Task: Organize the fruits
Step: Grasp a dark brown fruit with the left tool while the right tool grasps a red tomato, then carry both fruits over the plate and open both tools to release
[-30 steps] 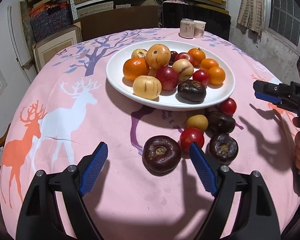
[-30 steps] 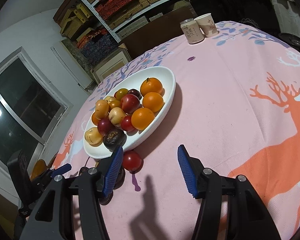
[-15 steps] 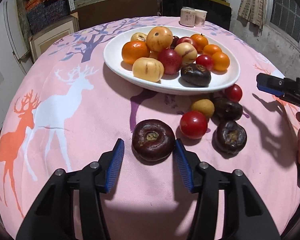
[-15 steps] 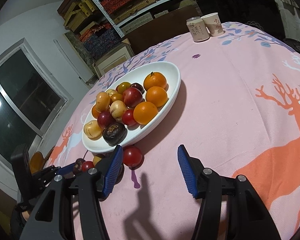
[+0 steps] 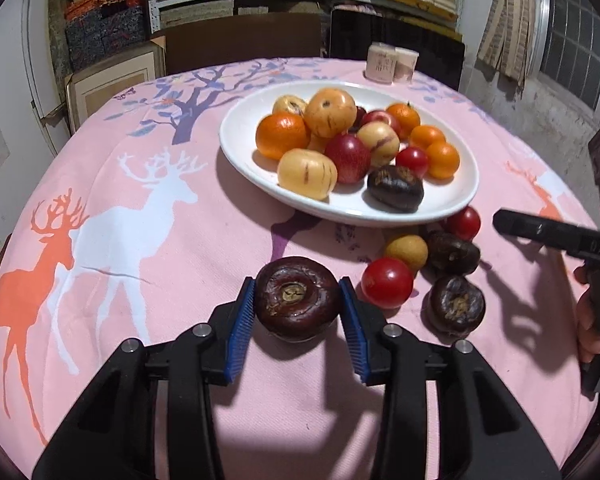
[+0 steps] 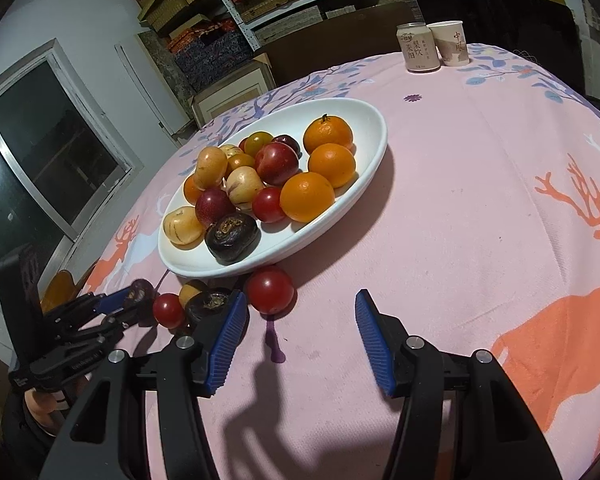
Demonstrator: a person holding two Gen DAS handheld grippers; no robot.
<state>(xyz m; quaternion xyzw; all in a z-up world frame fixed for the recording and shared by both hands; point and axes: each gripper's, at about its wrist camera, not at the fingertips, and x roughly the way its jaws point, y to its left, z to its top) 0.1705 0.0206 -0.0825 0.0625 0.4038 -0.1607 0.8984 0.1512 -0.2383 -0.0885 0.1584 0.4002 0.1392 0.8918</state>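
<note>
A dark purple fruit (image 5: 296, 300) lies on the pink deer tablecloth between the blue pads of my left gripper (image 5: 297, 284). Its jaws are closing and both pads touch the fruit's sides. Right of it lie a red tomato (image 5: 387, 282), a small yellow fruit (image 5: 406, 251), two more dark fruits (image 5: 455, 306) and another tomato (image 5: 463, 223). The white plate (image 5: 240, 148) behind holds oranges, plums, yellow striped fruits and one dark fruit. My right gripper (image 6: 300, 296) hovers open over the cloth with nothing between its fingers. A red tomato (image 6: 270, 290) sits just beyond its left fingertip.
A drink can (image 6: 417, 46) and a paper cup (image 6: 452, 42) stand at the table's far edge. Shelves with boxes and a dark chair back are behind the table. A hand (image 5: 588, 320) holds the right gripper at the right edge of the left wrist view.
The left gripper came forward to the dark purple fruit and its jaws narrowed from wide open until the pads met it. The right gripper tilted slightly and stayed open.
</note>
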